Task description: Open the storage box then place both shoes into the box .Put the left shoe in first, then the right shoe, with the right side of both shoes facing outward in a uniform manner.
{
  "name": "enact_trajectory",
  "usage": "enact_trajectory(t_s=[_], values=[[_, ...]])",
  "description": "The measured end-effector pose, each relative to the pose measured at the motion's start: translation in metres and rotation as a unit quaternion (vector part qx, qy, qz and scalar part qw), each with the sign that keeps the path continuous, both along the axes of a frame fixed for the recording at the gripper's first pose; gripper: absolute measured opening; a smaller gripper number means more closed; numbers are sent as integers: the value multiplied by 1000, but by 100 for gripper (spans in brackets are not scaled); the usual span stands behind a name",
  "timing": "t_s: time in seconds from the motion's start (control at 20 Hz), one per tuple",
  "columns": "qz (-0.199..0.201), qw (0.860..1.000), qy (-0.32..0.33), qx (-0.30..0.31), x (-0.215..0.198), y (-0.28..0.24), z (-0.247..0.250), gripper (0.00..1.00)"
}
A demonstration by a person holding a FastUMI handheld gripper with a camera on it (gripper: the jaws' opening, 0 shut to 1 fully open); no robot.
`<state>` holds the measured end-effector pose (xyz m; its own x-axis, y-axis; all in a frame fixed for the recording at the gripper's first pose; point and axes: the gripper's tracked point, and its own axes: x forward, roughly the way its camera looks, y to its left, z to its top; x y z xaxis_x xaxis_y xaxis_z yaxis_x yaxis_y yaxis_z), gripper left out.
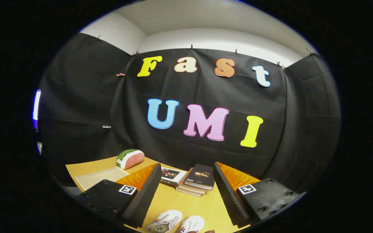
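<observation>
A black cloth wall backs the yellow table (186,202). Our claw (186,194) hangs with its fingers wide apart, gripping nothing. At the bottom centre of the frame the two white shoes (176,222) lie side by side between and below the fingers, toes pointing away from us. Beyond them sits a stack of books (197,181); we see no storage box.

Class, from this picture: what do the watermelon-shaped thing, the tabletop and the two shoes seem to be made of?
Watermelon slice: likely soft plush, with a matte, rounded, padded look.
Tabletop: seemingly wood or wood laminate, yellow with faint grain lines.
Shoes, between the open gripper's fingers: probably white canvas or synthetic, with striped sides; hard to tell.
</observation>
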<state>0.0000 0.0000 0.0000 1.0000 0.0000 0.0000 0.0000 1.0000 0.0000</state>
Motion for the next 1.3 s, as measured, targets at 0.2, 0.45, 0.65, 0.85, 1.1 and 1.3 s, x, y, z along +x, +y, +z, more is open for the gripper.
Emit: enact_trajectory(t_s=[0.2,0.45,0.65,0.85,1.1,1.3], values=[[10,1000,5,10,0,6,-1,97],[19,1000,11,14,0,9,-4,97],[23,999,18,13,1,12,-7,97],[35,999,28,20,3,17,-12,97],[130,985,86,79,6,64,-38,98],[203,955,146,160,8,101,-64,99]])
